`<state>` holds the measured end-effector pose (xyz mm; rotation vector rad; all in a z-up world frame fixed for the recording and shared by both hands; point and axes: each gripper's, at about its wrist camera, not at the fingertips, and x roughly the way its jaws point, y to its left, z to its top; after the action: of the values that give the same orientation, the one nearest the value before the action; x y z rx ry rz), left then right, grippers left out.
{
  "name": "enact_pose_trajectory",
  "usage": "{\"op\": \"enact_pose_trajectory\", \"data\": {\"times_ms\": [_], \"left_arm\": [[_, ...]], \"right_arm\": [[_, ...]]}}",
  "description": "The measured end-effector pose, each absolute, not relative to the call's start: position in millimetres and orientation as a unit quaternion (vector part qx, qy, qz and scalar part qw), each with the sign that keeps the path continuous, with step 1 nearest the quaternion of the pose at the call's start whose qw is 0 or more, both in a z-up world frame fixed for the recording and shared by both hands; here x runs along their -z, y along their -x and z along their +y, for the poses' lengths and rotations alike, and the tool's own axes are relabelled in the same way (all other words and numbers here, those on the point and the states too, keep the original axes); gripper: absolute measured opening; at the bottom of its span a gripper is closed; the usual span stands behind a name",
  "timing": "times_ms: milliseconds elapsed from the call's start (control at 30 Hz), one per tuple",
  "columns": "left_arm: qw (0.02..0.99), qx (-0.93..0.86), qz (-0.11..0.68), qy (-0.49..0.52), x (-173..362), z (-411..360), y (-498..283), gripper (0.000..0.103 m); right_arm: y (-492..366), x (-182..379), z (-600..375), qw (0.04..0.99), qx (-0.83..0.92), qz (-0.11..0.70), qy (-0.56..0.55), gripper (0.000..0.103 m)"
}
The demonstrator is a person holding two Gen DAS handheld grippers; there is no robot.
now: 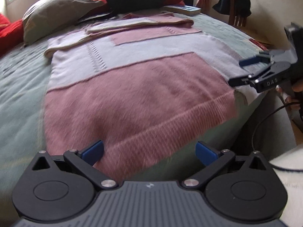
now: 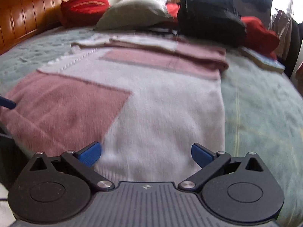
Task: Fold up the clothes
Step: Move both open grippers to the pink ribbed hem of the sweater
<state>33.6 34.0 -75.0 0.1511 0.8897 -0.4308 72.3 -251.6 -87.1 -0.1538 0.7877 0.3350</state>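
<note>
A pink and white knitted sweater lies flat on the green bedspread, its sleeves folded across the far end. My left gripper stands open just above the pink ribbed hem, nothing between its blue pads. In the right wrist view the same sweater spreads ahead, and my right gripper is open over its white near edge, holding nothing. The right gripper also shows in the left wrist view at the sweater's right edge, jaws apart, with a hand behind it.
A grey pillow, red cushions and a black bundle crowd the far end of the bed. A book lies at the far right. A wooden headboard bounds the left side. A cable hangs off the bed's right.
</note>
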Motion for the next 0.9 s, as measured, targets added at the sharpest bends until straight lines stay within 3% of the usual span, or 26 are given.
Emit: {"op": "enact_pose_trajectory", "data": {"times_ms": [267, 433, 900], "left_arm": [[0.9, 0.162, 0.402, -0.045, 51, 54, -63, 0.102], [0.892, 0.125, 0.433, -0.011, 67, 62, -89, 0.102], [0.891, 0.115, 0.438, -0.04, 64, 61, -55, 0.102]], "right_arm": [[-67, 96, -255, 0.909, -0.16, 0.379, 0.065, 0.103], [-63, 99, -257, 0.914, -0.158, 0.367, 0.065, 0.103], [-54, 105, -258, 0.927, -0.158, 0.334, 0.064, 0.103]]}}
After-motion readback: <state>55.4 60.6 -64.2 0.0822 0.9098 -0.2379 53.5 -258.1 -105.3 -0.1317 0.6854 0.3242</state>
